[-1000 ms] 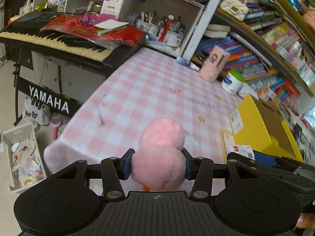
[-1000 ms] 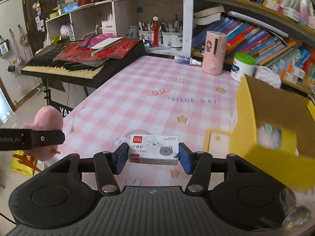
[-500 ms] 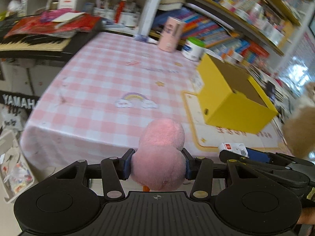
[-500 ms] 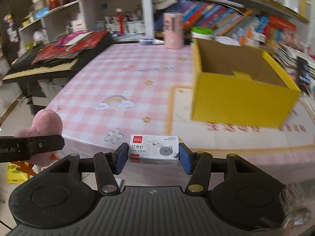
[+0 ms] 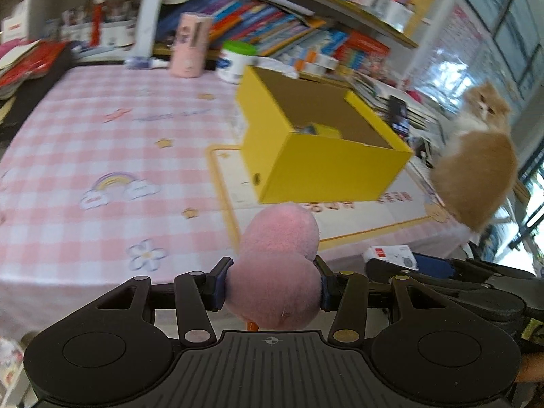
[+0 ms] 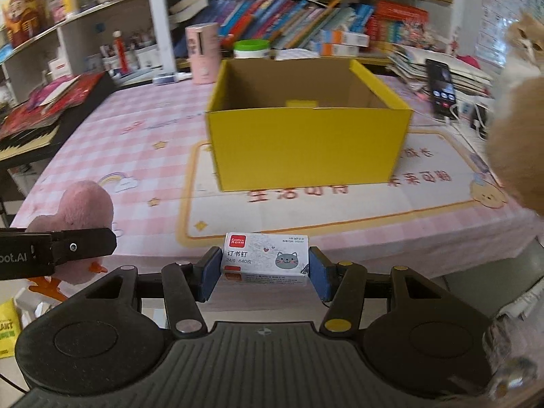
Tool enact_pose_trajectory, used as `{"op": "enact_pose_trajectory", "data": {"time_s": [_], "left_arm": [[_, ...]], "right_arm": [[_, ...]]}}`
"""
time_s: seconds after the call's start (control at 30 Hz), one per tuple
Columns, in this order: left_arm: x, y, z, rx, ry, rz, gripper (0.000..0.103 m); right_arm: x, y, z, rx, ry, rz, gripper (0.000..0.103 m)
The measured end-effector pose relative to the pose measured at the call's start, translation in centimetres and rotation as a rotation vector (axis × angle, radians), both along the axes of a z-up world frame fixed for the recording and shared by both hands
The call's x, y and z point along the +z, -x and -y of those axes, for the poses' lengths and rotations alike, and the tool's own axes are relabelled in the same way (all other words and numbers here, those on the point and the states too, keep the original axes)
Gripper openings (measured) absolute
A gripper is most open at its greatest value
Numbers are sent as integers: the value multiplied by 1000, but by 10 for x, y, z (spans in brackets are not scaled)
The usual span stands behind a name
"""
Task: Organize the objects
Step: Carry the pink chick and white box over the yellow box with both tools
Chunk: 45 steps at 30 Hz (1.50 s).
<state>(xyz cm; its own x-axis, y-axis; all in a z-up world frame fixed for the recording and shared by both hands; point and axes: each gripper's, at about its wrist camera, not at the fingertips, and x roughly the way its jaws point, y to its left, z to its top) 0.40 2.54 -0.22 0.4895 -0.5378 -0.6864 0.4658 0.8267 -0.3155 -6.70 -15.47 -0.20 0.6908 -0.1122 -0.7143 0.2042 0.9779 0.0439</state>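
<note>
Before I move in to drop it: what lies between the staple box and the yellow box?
Only bare printed mat separates staple box from yellow box, per the right wrist view.

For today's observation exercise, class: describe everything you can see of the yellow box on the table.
The yellow box is an open-topped cardboard carton, bright yellow outside and plain brown inside, with straight walls and no lid showing. It stands upright on a yellow-bordered mat printed with red characters, laid over the pink checked tablecloth. A small yellow piece shows inside by the far wall; the rest of the floor is hidden. Neither gripper touches it.
</note>
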Motion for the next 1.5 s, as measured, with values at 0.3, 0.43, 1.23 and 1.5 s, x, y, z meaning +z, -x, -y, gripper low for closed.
{"op": "enact_pose_trajectory", "data": {"time_s": [0.3, 0.43, 1.23, 1.5], "left_arm": [[3, -13, 39, -42, -6, 24, 47], [7, -20, 54, -47, -4, 42, 47], [35, -92, 153, 79, -42, 210, 48], [17, -113, 177, 126, -157, 189, 48]], "right_arm": [[1, -13, 32, -30, -3, -1, 52], [0, -21, 46, -27, -5, -2, 52], [31, -115, 149, 107, 75, 161, 52], [10, -156, 163, 236, 94, 91, 52]]}}
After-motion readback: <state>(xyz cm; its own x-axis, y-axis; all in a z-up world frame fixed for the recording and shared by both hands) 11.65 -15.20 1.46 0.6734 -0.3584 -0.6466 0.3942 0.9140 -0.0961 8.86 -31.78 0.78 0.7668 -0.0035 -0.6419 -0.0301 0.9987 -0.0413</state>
